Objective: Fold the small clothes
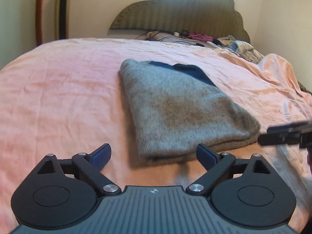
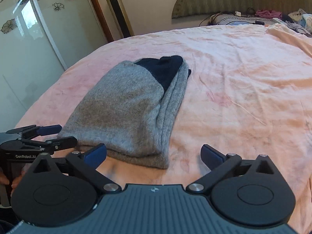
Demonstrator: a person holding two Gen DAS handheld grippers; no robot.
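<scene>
bed (image 1: 58, 97): pink cover | grey sweater (image 1: 175, 107): folded, frame centre | left gripper (image 1: 154, 154): fingers wide, empty | right gripper (image 2: 154, 154): fingers wide, empty

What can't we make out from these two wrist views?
- Sweater: folded, so the under-layers and any sleeves are hidden in both views; the dark part is only partly exposed.
- Right gripper: in the left view, blurred and cut off by the right edge.
- Pile by the headboard: too small and jumbled to tell items, both views.
- Hand: right view, mostly cut off at the left edge.
</scene>
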